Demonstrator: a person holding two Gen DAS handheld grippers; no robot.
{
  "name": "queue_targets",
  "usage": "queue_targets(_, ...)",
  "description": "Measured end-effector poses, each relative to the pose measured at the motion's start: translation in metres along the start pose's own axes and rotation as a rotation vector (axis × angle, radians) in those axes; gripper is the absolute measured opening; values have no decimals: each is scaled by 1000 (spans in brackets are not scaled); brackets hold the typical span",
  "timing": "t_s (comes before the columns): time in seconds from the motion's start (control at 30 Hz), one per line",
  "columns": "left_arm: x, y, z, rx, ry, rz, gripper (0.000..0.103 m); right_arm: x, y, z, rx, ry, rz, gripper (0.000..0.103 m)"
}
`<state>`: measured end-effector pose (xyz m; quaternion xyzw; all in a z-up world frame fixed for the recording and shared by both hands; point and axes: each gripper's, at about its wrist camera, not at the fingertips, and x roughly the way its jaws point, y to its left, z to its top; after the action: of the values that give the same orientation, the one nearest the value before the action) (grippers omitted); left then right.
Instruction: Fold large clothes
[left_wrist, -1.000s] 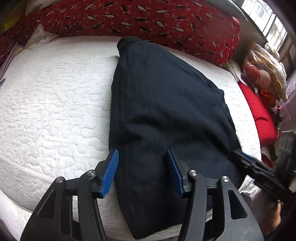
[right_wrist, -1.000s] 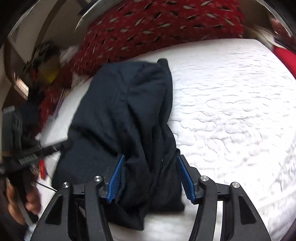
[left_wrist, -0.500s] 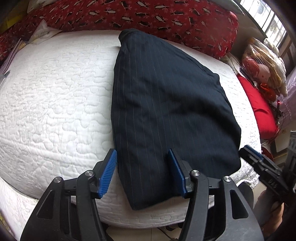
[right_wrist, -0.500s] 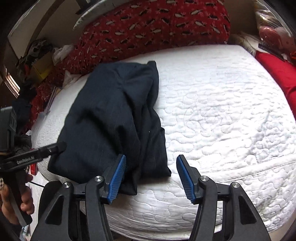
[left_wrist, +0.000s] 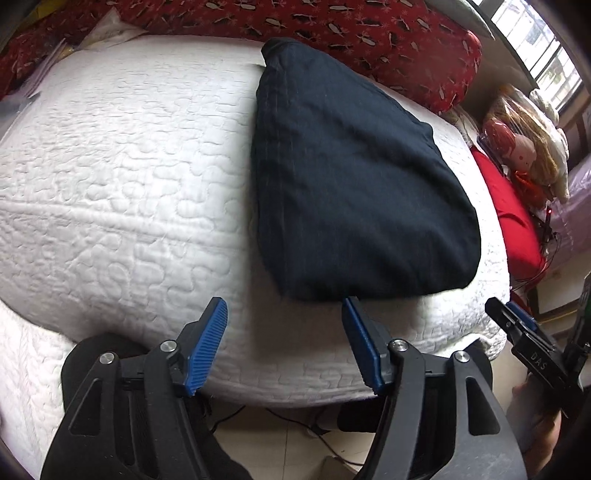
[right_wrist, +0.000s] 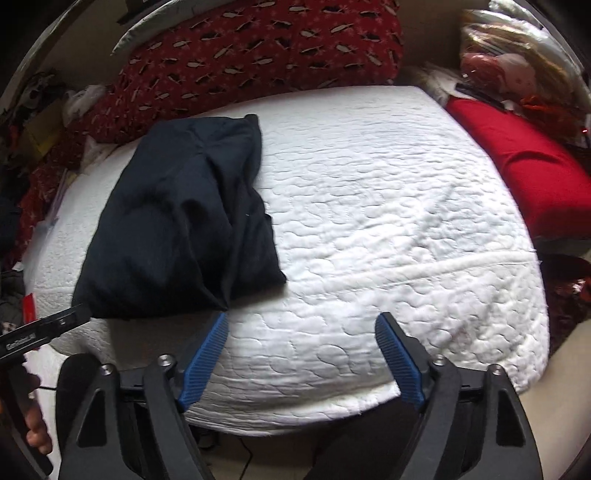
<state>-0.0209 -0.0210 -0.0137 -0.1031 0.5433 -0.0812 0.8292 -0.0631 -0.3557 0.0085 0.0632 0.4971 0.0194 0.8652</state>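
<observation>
A dark navy pinstriped garment (left_wrist: 351, 177) lies folded on the white quilted bed (left_wrist: 122, 177); in the right wrist view the garment (right_wrist: 184, 229) sits on the bed's left part, with creases along its right side. My left gripper (left_wrist: 284, 314) is open and empty, just off the garment's near edge at the bed's front. My right gripper (right_wrist: 301, 328) is open and empty, over bare quilt (right_wrist: 388, 221) to the right of the garment's near corner. The right gripper's tip also shows in the left wrist view (left_wrist: 517, 325), and the left gripper's tip in the right wrist view (right_wrist: 55, 325).
A red patterned bolster (left_wrist: 332, 29) runs along the bed's far side. A red cushion (right_wrist: 517, 162) and a doll with soft toys (left_wrist: 524, 147) lie at the bed's right. Cluttered items sit at the far left (right_wrist: 33, 122). Floor with cables shows under the bed's front edge (left_wrist: 295, 424).
Both grippers have pulled back toward the bed's front edge, off the garment. The garment now lies wholly ahead of the open jaws. The right gripper has also shifted rightward over bare quilt.
</observation>
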Motion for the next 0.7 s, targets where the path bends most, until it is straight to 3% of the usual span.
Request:
queue_targets(0.2,-8,-9,-18,84,-53,76,64,-10,24,-13,-143,-9,-59,88)
queue_targets(0.53,-14,-28,-39,121,-134,125,64,-31,31,-20,-165,-89,-73,88)
queue_targets(0.7,-15,-38,-51,123,-153,110,66,-34,29,-25,-154,-98,-53,88)
